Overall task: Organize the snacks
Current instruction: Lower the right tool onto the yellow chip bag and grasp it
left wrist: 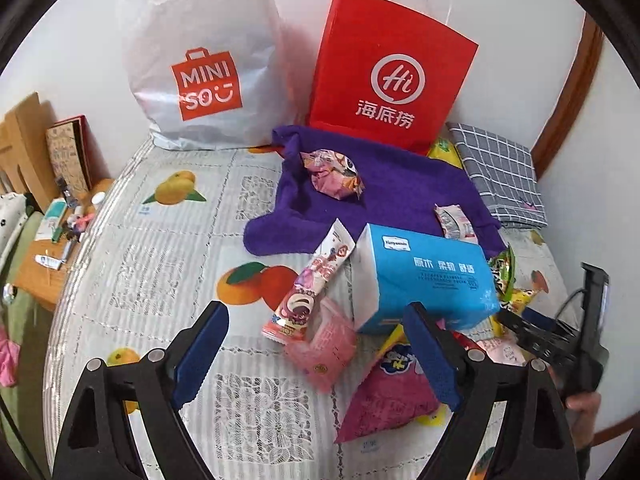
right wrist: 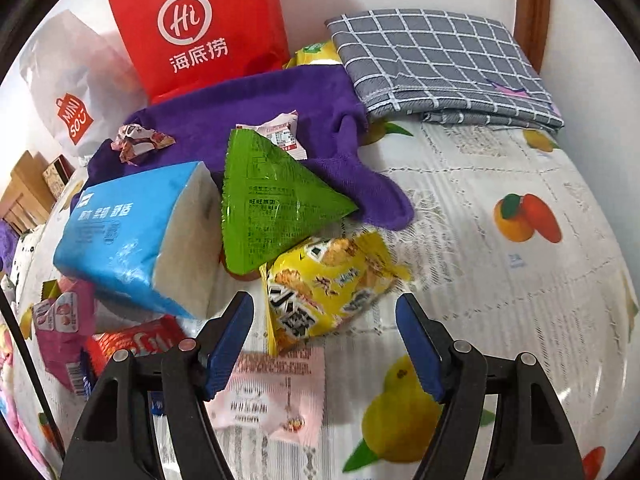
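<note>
Crinkly foil snack packets (right wrist: 328,288), triangular green pouch (right wrist: 272,204), soft tissue pack (right wrist: 132,232).

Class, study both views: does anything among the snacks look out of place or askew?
Yes. A blue tissue pack sits tilted in the snack pile, propped on packets, though it is no snack. A crumpled wrapper lies on the purple cloth. Both claws, left and right, are open and empty.

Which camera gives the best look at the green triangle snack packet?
The right wrist view: the green triangular packet sits centre frame, its whole printed face visible, leaning beside the blue tissue pack. The left wrist view shows only a green sliver behind that pack.
</note>
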Demonstrator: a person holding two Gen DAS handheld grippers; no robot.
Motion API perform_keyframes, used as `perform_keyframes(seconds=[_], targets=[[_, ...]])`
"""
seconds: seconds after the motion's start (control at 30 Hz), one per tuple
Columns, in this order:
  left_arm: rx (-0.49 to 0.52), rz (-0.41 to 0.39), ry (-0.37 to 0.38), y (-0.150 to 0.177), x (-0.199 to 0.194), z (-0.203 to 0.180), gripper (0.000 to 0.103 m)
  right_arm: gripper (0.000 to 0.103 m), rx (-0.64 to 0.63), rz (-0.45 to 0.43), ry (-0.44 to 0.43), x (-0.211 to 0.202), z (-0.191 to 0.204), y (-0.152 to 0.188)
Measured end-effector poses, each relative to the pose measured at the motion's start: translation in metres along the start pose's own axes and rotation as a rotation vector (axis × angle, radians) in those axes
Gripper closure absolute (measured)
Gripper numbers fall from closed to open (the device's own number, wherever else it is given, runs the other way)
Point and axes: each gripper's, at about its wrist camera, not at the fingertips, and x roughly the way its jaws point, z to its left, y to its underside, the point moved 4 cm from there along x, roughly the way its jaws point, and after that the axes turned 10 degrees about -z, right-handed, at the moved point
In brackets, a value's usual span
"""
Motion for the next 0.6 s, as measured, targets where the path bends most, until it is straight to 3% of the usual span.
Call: perform_keyframes(seconds=[0.23,0.4,0.6], targets=[[-0.039,0.009,0.002,0.007,0.0,0.009,0.014,0.03,0.006,-0.008,0.012,0.016,0.0,-0.006],[-0.011,0.012,-0.027,0.014,-0.002,0.012,0.014,0.041,0.057,-0.022,-0.017,0.009,-0.012,-0.004],[0.0,0.037,-0.036,0.023,0.001,0.018,0.014,0.042,0.09,-0.056,0.0,-0.016,-0.026,-0.002]])
